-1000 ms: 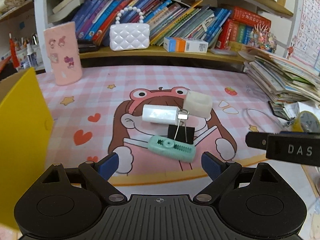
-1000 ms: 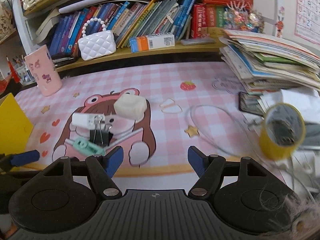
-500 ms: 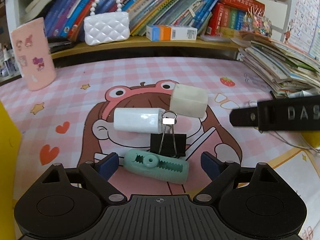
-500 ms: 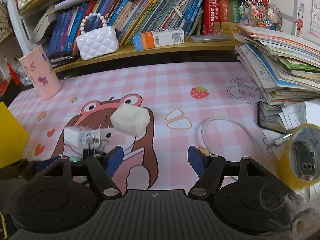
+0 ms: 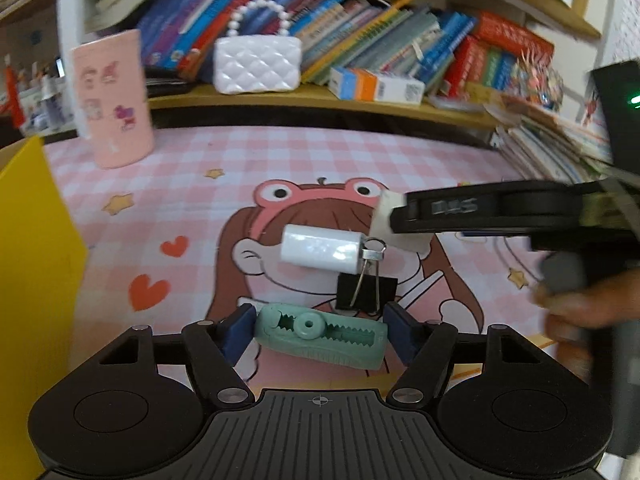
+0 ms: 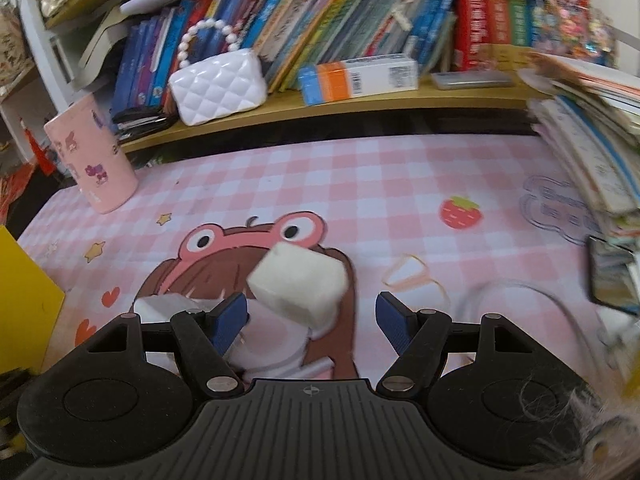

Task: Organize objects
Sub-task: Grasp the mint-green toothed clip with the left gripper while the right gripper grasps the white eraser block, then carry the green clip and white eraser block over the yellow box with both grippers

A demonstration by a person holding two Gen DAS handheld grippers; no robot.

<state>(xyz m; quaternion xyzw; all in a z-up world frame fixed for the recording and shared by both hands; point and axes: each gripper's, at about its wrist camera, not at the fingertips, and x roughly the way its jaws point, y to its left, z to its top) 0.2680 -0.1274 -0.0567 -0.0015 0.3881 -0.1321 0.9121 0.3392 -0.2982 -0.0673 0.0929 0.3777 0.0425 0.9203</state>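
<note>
Since the frame a second back, the left claw [image 5: 318, 334] has been drawing in around the green tape dispenser [image 5: 320, 336], and the right claw [image 6: 312, 320] has been sliding in toward the white foam block [image 6: 298, 286]. The left claw's jaws are closing with the dispenser between them at lower centre of the left view, the pads just beside its ends; whether they are touching yet is hard to tell. The right claw is standing spread, the block sitting just ahead of its left pad, not pinched. The dispenser is looking like light, stiff, smooth plastic, so gripping across its short ends seems sound, though it may be slipping if squeezed off-centre. The block is probably soft and light, best taken across its flat sides. The left view is showing the black binder clip [image 5: 366, 292] and the white cylinder [image 5: 320, 250] on the table [image 5: 280, 160]; the right view is hiding the clip and dispenser behind the claw.
</note>
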